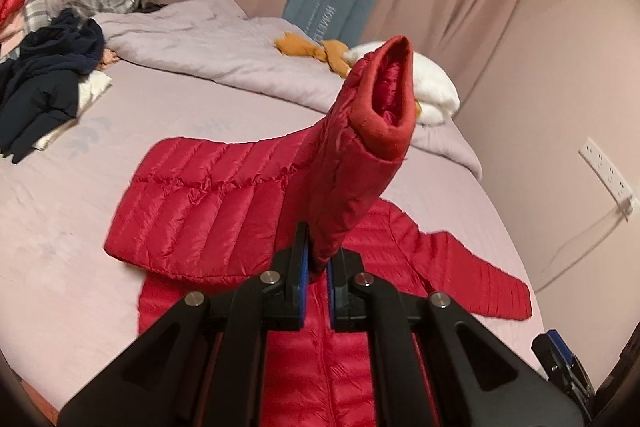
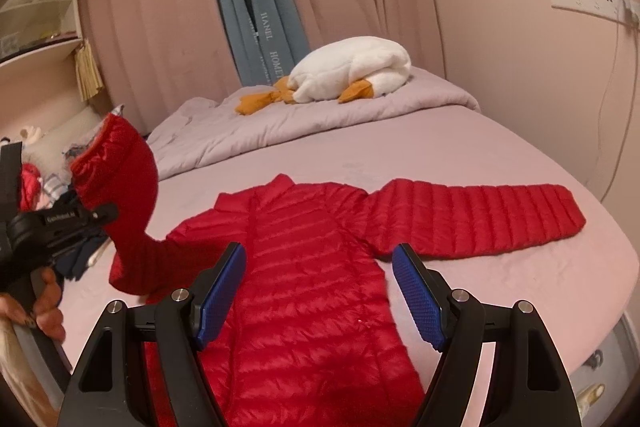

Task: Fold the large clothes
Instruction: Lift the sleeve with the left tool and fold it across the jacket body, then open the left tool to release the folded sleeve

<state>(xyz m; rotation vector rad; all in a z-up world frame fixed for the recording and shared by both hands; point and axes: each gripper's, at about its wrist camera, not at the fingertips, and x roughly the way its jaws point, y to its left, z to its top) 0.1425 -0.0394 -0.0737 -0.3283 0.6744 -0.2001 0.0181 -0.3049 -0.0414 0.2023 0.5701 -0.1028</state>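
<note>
A red jacket (image 2: 316, 275) lies face up on the bed (image 2: 540, 291), collar toward 12 o'clock, one sleeve (image 2: 480, 215) stretched flat toward 3 o'clock. The left tool (image 1: 318, 271) is pressed together, pinching the other sleeve (image 1: 360, 131) and holding it raised, cuff up, at 9 o'clock of the body. The right tool (image 2: 318, 291) hangs spread above the jacket's front, gripping nothing. A plush goose (image 2: 352, 75) sits on the quilt (image 2: 224, 135) at 12 o'clock.
</note>
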